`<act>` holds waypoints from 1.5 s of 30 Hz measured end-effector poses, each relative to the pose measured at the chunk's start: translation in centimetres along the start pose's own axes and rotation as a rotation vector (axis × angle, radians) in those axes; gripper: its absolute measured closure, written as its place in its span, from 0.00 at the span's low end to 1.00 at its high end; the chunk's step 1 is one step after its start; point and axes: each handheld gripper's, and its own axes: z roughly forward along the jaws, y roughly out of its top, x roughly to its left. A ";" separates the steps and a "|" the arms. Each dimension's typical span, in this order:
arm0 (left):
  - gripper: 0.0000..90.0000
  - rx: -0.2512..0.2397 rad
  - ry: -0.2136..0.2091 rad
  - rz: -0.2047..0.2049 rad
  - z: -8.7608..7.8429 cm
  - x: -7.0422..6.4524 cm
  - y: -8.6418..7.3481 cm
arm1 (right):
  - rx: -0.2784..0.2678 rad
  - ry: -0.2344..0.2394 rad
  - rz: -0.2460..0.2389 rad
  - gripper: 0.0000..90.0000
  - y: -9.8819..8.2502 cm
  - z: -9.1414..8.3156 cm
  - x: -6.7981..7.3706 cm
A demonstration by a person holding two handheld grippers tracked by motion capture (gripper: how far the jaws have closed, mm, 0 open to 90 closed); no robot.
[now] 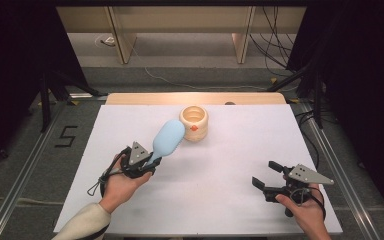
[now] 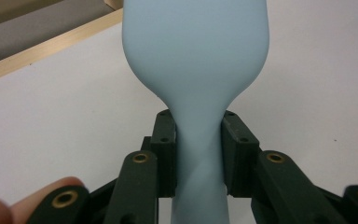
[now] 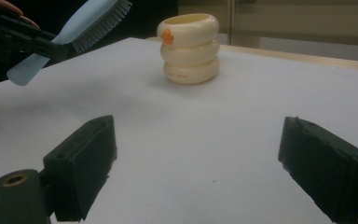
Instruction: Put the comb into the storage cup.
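A light blue brush (image 1: 169, 139) is held above the white table (image 1: 220, 180), its broad head pointing toward a cream ribbed cup (image 1: 194, 123) with an orange mark. My left gripper (image 1: 152, 161) is shut on the brush's narrow handle (image 2: 199, 149), both pads pressed against it. The right gripper view shows the brush (image 3: 81, 23) tilted, grey bristles facing down, left of the cup (image 3: 189, 47). My right gripper (image 1: 266, 172) stands open low over the table at the front right, nothing between its jaws (image 3: 196, 172).
The table's wooden far edge (image 1: 195, 98) lies just behind the cup. Cables trail on the floor beyond it. Metal rails run along both sides of the table. Black stands rise at the far left and right.
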 end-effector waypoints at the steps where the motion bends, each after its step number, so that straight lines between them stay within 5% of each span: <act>1: 0.77 0.000 0.001 0.001 0.0 0.0 0.0 | -0.005 0.001 0.000 0.14 0.1 0.1 0.0; 24: 0.77 -0.059 -0.011 -0.019 0.2 -0.8 0.6 | -0.091 0.014 0.036 0.13 2.3 2.0 0.7; 45: 0.77 -0.080 -0.019 -0.005 0.8 -1.7 1.1 | -0.105 0.054 0.034 0.12 4.0 5.0 1.6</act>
